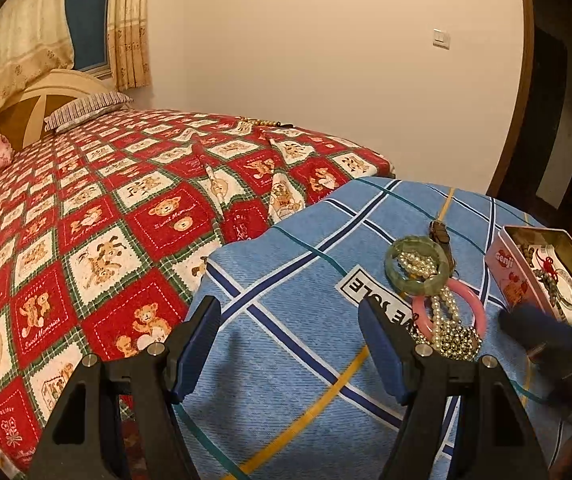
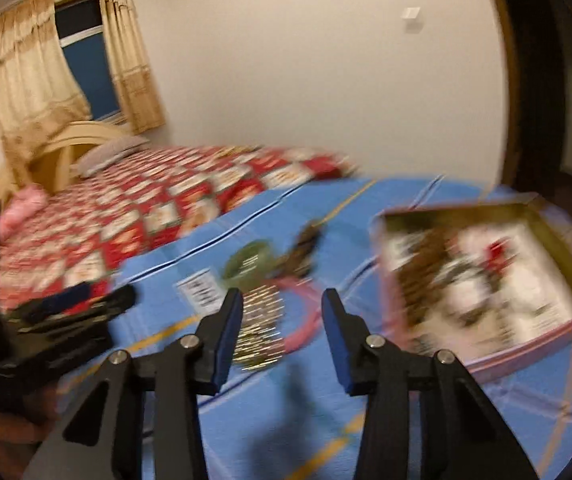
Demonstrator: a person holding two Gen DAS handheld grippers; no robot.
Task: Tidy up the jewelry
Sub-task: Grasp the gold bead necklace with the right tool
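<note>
Bedroom setup with a blue plaid cloth [image 1: 286, 300] over the teddy-bear quilt [image 1: 85, 220] — left gripper [image 1: 290, 340] is spread wide with nothing in it, and the jewelry pile, green bangle [image 1: 416, 266], pink bangle [image 1: 452, 308] and pearl strands [image 1: 452, 332], sits just past its right finger. Right gripper [image 2: 281, 320] is open and empty too — blurry view, beads ahead between its fingers, open pink tin [image 2: 486, 280] beyond its right finger.

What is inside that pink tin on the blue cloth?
The pink tin stands open. Inside lie dark bead strings, a red knotted cord and a printed paper. Whatever sits beneath the paper, or behind the near wall, is hidden.
</note>
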